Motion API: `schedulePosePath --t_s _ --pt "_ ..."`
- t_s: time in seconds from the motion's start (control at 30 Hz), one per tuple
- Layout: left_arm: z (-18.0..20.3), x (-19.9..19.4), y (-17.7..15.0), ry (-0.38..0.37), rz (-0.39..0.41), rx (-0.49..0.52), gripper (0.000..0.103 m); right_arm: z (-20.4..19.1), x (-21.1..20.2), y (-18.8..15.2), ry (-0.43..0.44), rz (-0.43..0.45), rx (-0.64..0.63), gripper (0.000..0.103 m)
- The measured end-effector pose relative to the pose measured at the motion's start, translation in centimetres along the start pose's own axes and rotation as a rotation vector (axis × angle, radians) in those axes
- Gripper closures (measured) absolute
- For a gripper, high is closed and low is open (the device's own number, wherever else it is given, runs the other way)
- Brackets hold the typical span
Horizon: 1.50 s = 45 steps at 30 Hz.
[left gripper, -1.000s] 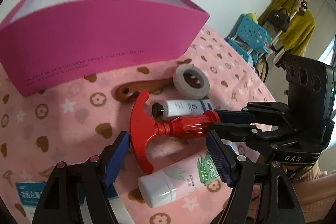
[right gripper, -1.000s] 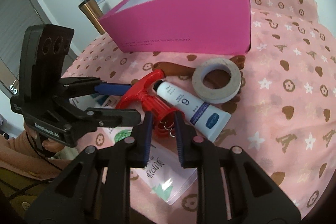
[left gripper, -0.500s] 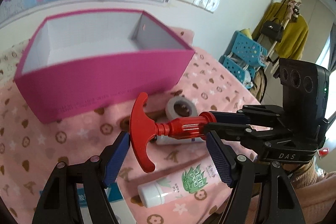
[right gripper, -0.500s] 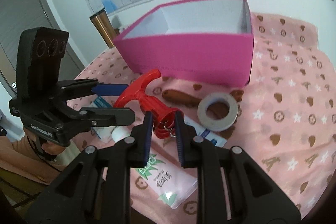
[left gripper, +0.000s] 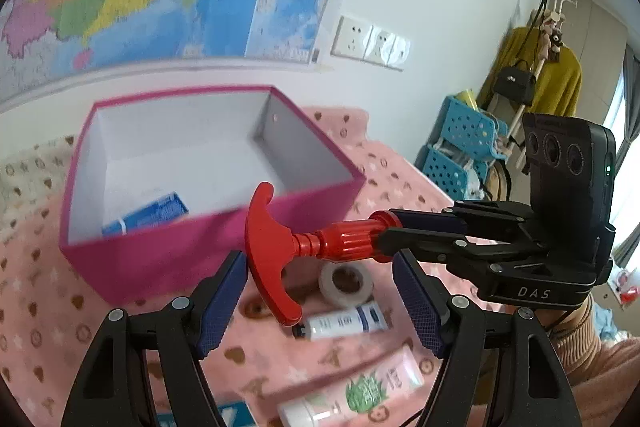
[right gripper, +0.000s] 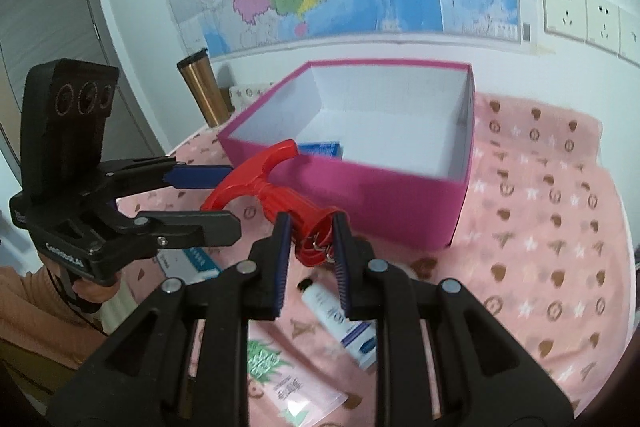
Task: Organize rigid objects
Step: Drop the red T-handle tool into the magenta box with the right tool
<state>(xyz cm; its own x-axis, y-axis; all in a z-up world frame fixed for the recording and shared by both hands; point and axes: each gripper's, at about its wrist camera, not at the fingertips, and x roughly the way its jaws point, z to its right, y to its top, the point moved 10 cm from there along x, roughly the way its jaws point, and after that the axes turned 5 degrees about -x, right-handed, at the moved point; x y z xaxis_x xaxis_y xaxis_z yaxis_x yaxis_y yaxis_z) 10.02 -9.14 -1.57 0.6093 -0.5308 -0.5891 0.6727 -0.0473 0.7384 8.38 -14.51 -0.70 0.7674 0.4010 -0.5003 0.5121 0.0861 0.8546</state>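
Note:
A red T-handle tool (left gripper: 288,247) hangs in the air near the front wall of an open pink box (left gripper: 160,251). My right gripper (right gripper: 310,239) is shut on the ribbed end of the red tool (right gripper: 280,195); it also shows in the left wrist view (left gripper: 404,227). My left gripper (left gripper: 320,291) is open and empty, its fingers apart just below the tool. The pink box (right gripper: 400,199) holds a blue packet (left gripper: 148,215). The left gripper shows at the left of the right wrist view (right gripper: 216,195).
On the pink patterned cloth lie a tape roll (left gripper: 346,283), a white tube (left gripper: 344,323), a pink aloe tube (left gripper: 352,395) and a blue-white packet (right gripper: 192,259). A gold tumbler (right gripper: 200,87) stands behind the box. Wall sockets and a map are behind.
The right gripper has lifted the red tool off the cloth and up toward the box's front wall. Both grippers have risen; the box's inside is now in view.

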Motion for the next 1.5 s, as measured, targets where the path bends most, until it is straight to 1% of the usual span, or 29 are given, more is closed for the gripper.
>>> schedulePosePath --t_s 0.23,0.43,0.57,0.8,0.97,1.1,1.17,1.3,1.43,1.5 --pt "-0.6 0.8 3.0 0.028 0.038 0.016 0.027 1.5 0.4 3.1 -0.016 0.026 -0.031 0.080" --pt "-2.1 2.6 5.5 0.056 0.042 0.006 0.027 3.4 2.1 5.1 -0.020 0.022 -0.033 0.080" --pt "-3.1 3.8 6.3 0.055 0.033 -0.016 0.027 4.7 3.7 5.8 -0.021 0.004 -0.025 0.080" --pt "-4.4 6.8 6.8 0.061 0.002 -0.052 0.027 7.4 6.5 5.9 -0.047 -0.050 -0.004 0.080" --pt "-5.3 8.9 6.8 0.042 -0.041 -0.101 0.027 9.4 8.2 5.5 -0.062 -0.081 0.044 0.080" --pt "-5.8 10.2 6.5 0.062 -0.066 -0.123 0.028 10.6 9.2 5.1 -0.098 -0.106 0.064 0.080" --pt "-5.9 10.6 6.5 0.078 -0.073 -0.119 0.028 11.1 9.2 5.0 -0.123 -0.101 0.073 0.079" --pt "-6.0 10.6 6.1 0.095 -0.073 -0.112 0.028 11.5 8.3 4.8 -0.123 -0.081 0.101 0.076" --pt "-5.5 8.9 5.7 0.093 -0.034 -0.080 0.028 10.9 5.9 4.4 -0.108 -0.039 0.108 0.072" --pt "-5.2 7.5 5.4 0.103 -0.004 -0.046 0.028 10.4 4.6 4.2 -0.091 -0.013 0.112 0.071"
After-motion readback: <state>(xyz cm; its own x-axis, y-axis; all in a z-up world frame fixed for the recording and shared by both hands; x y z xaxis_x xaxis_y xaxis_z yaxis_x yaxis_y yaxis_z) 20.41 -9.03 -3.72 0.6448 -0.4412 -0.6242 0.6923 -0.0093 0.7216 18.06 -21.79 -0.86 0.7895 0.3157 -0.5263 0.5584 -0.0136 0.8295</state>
